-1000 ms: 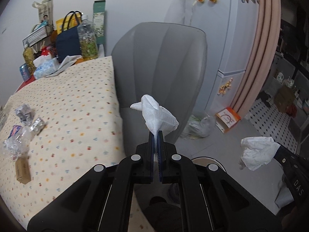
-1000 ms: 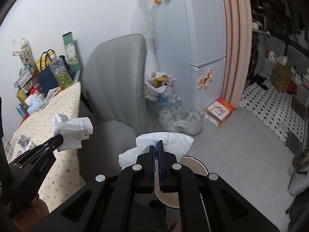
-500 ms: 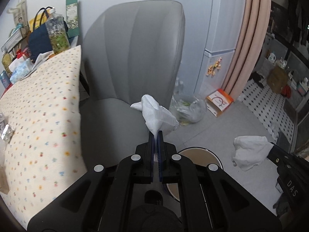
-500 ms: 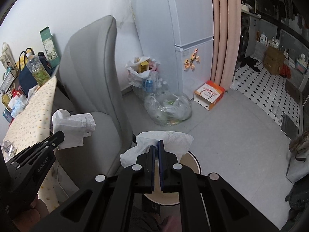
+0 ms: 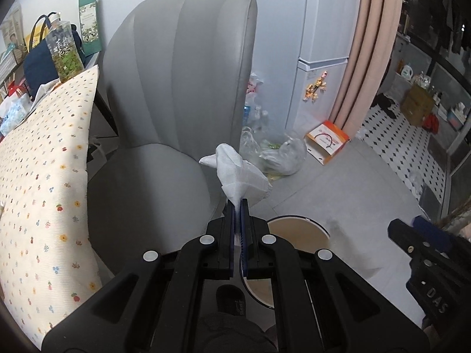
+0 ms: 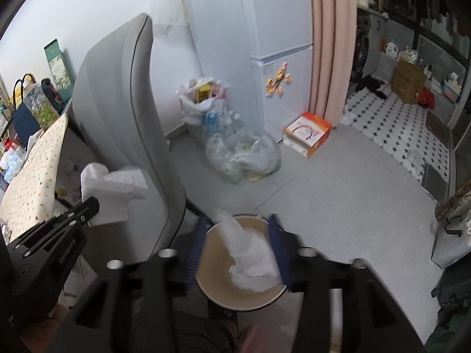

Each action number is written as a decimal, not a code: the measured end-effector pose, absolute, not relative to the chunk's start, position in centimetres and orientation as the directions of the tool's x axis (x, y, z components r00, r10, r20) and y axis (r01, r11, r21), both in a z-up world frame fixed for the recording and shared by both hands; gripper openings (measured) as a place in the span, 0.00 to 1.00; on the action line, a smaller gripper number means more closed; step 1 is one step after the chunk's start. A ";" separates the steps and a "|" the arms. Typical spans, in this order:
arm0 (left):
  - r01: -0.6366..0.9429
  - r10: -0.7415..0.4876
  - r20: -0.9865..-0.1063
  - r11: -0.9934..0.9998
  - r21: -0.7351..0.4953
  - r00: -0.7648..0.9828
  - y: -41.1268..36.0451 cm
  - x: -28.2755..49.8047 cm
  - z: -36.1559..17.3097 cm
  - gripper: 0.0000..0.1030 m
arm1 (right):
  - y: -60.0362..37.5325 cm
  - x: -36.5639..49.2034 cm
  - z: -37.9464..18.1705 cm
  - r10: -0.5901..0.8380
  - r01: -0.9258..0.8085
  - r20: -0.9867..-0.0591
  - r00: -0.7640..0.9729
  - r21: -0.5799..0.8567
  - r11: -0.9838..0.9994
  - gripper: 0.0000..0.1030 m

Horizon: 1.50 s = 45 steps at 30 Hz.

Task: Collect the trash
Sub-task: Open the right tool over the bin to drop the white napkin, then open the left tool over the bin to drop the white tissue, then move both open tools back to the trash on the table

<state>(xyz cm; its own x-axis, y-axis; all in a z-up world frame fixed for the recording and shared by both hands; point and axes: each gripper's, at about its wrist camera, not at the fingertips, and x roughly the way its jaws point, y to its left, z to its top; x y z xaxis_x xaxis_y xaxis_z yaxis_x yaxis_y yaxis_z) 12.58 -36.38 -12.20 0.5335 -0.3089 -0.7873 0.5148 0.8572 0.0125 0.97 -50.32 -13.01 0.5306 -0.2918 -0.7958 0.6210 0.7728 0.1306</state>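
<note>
Both views have swung down since the earlier frames, from the tabletop and chair back toward the floor bin, and the right gripper's tissue has left its jaws

Left wrist view: the left gripper [image 5: 237,206] has its jaws pressed together on the lower corner of a crumpled white tissue [image 5: 237,173], which stands up from the tips in front of the grey chair [image 5: 176,88]. The round bin [image 5: 297,232], with a pale rim and tan inside, lies just beyond and to the right of the tips; the tissue is not yet over its opening, which is probably why the pinch is kept. At the right edge the right gripper [image 5: 412,229] shows its blue pads with nothing between them. The spotted tablecloth [image 5: 44,176] fills the left side

Right wrist view: the right gripper [image 6: 235,247] hangs straight above the bin [image 6: 212,276], jaws opening, blurred. A second white tissue [image 6: 250,259] lies loose between the blue pads, touching neither that can be seen, and seems to be dropping into the bin. The left gripper [image 6: 91,206] waits at the left, beside the chair [image 6: 123,103], holding its tissue [image 6: 112,188] clear, apparently for its own turn
</note>
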 end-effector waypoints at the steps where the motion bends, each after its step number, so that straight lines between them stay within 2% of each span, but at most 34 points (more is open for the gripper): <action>1: 0.516 -0.309 -0.788 0.856 0.013 0.532 -36.5 12.5 -12.2 0.04 | -50.4 0.8 -12.9 -0.299 0.624 -0.793 0.532 0.127 0.771 0.45; 10: 0.546 -0.328 -0.792 0.838 0.008 0.515 -37.5 11.5 -12.4 0.04 | -51.4 -1.1 -12.7 -0.328 0.664 -0.793 0.513 0.124 0.738 0.45; 14: 0.571 -0.347 -0.796 0.821 -0.003 0.496 -38.4 10.7 -12.5 0.04 | -51.8 -2.4 -12.3 -0.357 0.688 -0.788 0.501 0.112 0.717 0.49; 21: 0.648 -0.394 -0.823 0.760 -0.043 0.408 -40.6 8.7 -13.2 0.04 | -52.7 -4.9 -11.7 -0.401 0.734 -0.783 0.476 0.102 0.672 0.51; 24: 0.670 -0.400 -0.847 0.739 -0.072 0.351 -41.2 8.4 -13.9 0.10 | -52.9 -5.5 -11.6 -0.410 0.742 -0.780 0.473 0.102 0.662 0.52; 26: 0.673 -0.400 -0.855 0.735 -0.084 0.330 -41.3 8.3 -14.2 0.19 | -52.7 -5.8 -11.4 -0.412 0.742 -0.778 0.474 0.101 0.663 0.52; 28: 0.679 -0.400 -0.864 0.728 -0.098 0.305 -41.3 8.3 -14.5 0.35 | -52.7 -5.9 -11.4 -0.411 0.740 -0.778 0.476 0.102 0.665 0.52; 36: 0.671 -0.416 -0.856 0.733 -0.115 0.308 -40.5 8.7 -13.9 0.46 | -52.4 -5.9 -10.9 -0.409 0.731 -0.770 0.490 0.107 0.674 0.52; 42: 0.667 -0.461 -0.839 0.726 -0.167 0.291 -39.9 9.0 -13.2 0.46 | -52.2 -5.9 -10.5 -0.412 0.730 -0.766 0.494 0.109 0.674 0.52; 43: 0.667 -0.462 -0.836 0.727 -0.165 0.297 -39.8 9.0 -13.1 0.44 | -52.2 -5.8 -10.5 -0.411 0.730 -0.766 0.495 0.109 0.675 0.52; 45: 0.667 -0.470 -0.829 0.726 -0.167 0.304 -39.6 9.1 -12.7 0.33 | -52.1 -5.9 -10.4 -0.412 0.730 -0.764 0.496 0.110 0.674 0.52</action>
